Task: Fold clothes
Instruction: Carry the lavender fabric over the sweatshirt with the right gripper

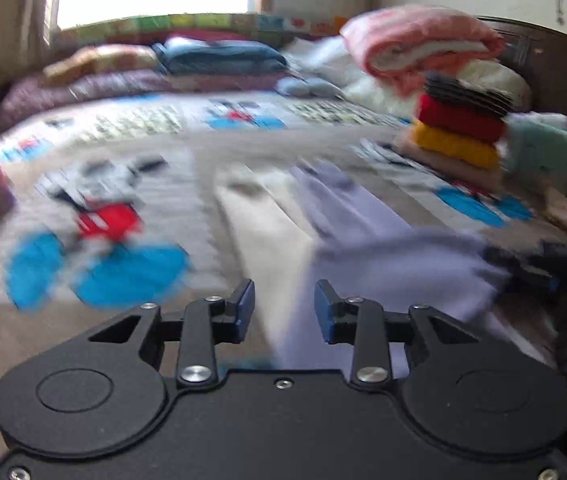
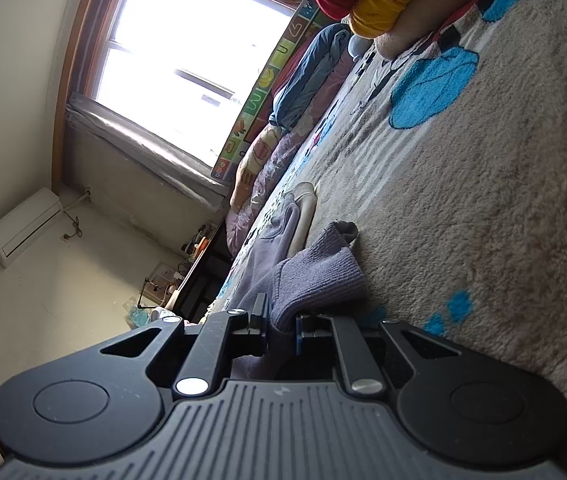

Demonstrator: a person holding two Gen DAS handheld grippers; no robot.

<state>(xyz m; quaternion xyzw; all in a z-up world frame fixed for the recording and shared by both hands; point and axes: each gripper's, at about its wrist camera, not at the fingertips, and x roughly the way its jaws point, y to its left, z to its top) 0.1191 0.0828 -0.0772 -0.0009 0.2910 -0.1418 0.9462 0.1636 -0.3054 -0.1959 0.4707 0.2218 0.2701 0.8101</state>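
A lavender garment (image 1: 363,232) with a cream part (image 1: 267,232) beside it lies spread on the beige cartoon-print bed cover (image 1: 103,304). The left wrist view is blurred. My left gripper (image 1: 283,294) hovers over the garment's near edge, its jaws apart with nothing pinched between them. In the right wrist view, my right gripper (image 2: 281,314) lies tilted on its side, low over the bed. It is shut on a ribbed lavender edge of the garment (image 2: 315,276), which bunches up just past the fingers.
A stack of folded clothes (image 1: 459,132) in black stripes, red, yellow and pink stands at the right, next to a pale green folded piece (image 1: 543,148). A pink blanket (image 1: 419,44) and blue bedding (image 1: 219,56) line the far side. A dark headboard (image 1: 555,64) is at the right.
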